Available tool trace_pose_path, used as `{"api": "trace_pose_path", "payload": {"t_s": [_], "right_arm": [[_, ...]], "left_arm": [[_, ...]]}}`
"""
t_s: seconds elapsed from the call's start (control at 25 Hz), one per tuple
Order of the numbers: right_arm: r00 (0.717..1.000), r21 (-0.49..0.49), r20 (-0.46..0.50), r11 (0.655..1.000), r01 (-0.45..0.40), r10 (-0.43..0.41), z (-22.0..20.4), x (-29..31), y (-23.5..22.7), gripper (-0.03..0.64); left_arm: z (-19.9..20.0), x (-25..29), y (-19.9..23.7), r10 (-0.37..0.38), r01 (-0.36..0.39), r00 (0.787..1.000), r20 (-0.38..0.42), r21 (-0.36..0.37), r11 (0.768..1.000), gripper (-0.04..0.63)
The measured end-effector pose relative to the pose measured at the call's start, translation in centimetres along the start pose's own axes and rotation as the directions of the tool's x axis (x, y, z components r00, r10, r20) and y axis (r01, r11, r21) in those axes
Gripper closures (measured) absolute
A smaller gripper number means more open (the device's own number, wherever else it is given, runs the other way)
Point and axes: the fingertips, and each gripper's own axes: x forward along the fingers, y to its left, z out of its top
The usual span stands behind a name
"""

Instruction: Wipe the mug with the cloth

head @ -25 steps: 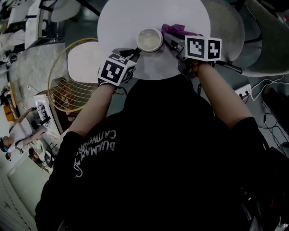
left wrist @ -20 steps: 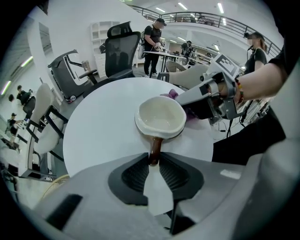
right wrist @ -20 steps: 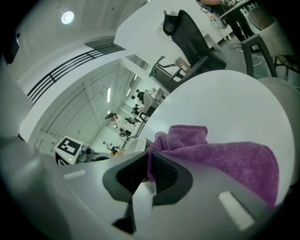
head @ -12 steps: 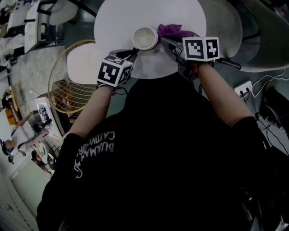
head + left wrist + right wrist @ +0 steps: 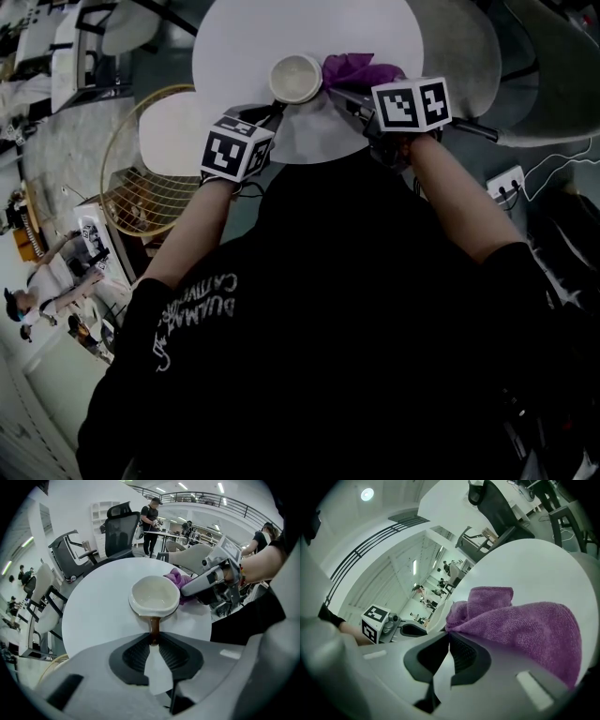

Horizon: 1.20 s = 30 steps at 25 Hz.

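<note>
1. I read the left gripper (image 5: 154, 640) in its own view: the jaws are pressed onto the brown handle (image 5: 154, 629) of the mug (image 5: 154, 597), one pad on each side, with the handle pointing straight back toward the camera. 2. The mug stands upright with its mouth open to the head view (image 5: 296, 78), over the near part of the round white table (image 5: 244, 47); I cannot tell whether its base rests on the tabletop or is held just clear of it. Its inside is pale and nothing shows in it. 3. I read the right gripper (image 5: 447, 634) in its own view: the jaws are closed on a fold of the purple cloth (image 5: 520, 625), which bunches out ahead and to the right of the pads over the table (image 5: 525, 569). 4. In the left gripper view the cloth (image 5: 177, 578) sits at the mug's far right side and appears to touch the rim, with the right gripper (image 5: 206, 581) just behind it (the head view shows the same layout, cloth (image 5: 356, 68) just right of the mug). 5. Both marker cubes lie near the table's near edge, with the left gripper (image 5: 275, 111) and the right gripper (image 5: 339, 92) converging on the mug from either side. 6. A round wire basket (image 5: 141, 192) stands on the floor to the left of the table.
</note>
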Motion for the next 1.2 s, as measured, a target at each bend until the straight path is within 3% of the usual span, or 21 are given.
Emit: {"api": "trace_pose_path", "payload": {"t_s": [0.6, 1.2], "right_arm": [[0.997, 0.008, -0.057, 0.999, -0.052, 0.052, -1.0, 0.5, 0.8, 0.604], [0.992, 0.018, -0.112, 0.999, -0.048, 0.05, -2.4, 1.1, 1.3, 0.606]], "left_arm": [[0.3, -0.2, -0.5, -0.041, 0.041, 0.999, 0.019, 0.006, 0.999, 0.532], [0.3, -0.2, -1.6, -0.088, 0.087, 0.996, 0.034, 0.033, 0.996, 0.532]]}}
